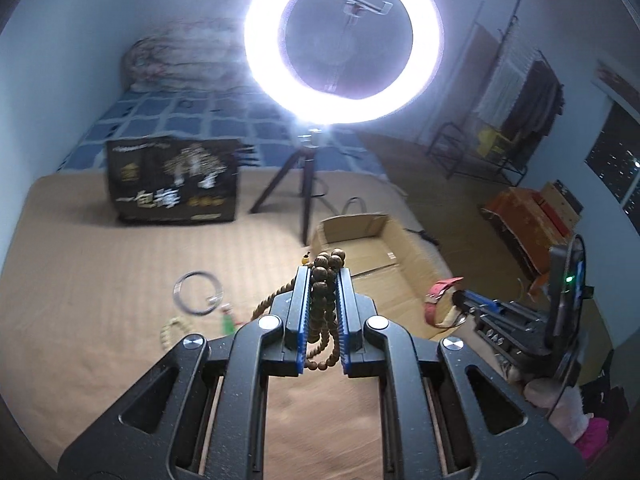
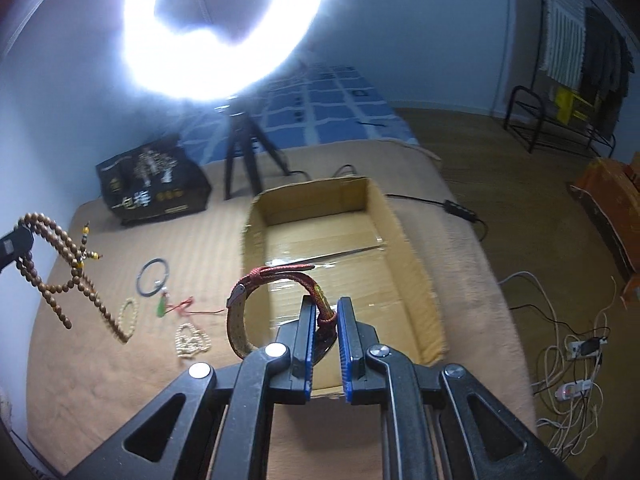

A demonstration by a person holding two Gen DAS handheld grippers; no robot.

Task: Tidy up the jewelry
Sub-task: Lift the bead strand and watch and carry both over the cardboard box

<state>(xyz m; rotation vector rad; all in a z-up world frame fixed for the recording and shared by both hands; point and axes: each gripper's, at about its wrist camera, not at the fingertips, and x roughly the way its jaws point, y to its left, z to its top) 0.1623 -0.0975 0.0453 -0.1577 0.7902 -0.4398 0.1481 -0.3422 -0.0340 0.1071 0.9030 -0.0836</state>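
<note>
Left hand-held gripper point(image 1: 323, 280): matt black plastic frame, blue ribbed pads, bright metal rivets, closed on a strand of brown wooden beads point(image 1: 325, 304), matt and finely grained. Right hand-held gripper point(image 2: 325, 308): same finish, clamped on a red woven strap point(image 2: 280, 276) with a small metal buckle. Cardboard box point(image 2: 416, 280): plain brown corrugated board, its floor sealed with glossy clear tape. Bed cover point(image 2: 120, 380): tan cloth, matt and finely ribbed. Dark bangle point(image 2: 152, 278): smooth, slightly glossy. Pale bead bracelet point(image 2: 129, 314): smooth, cream-coloured. Black carton point(image 2: 154, 184): printed, glossy face.
</note>
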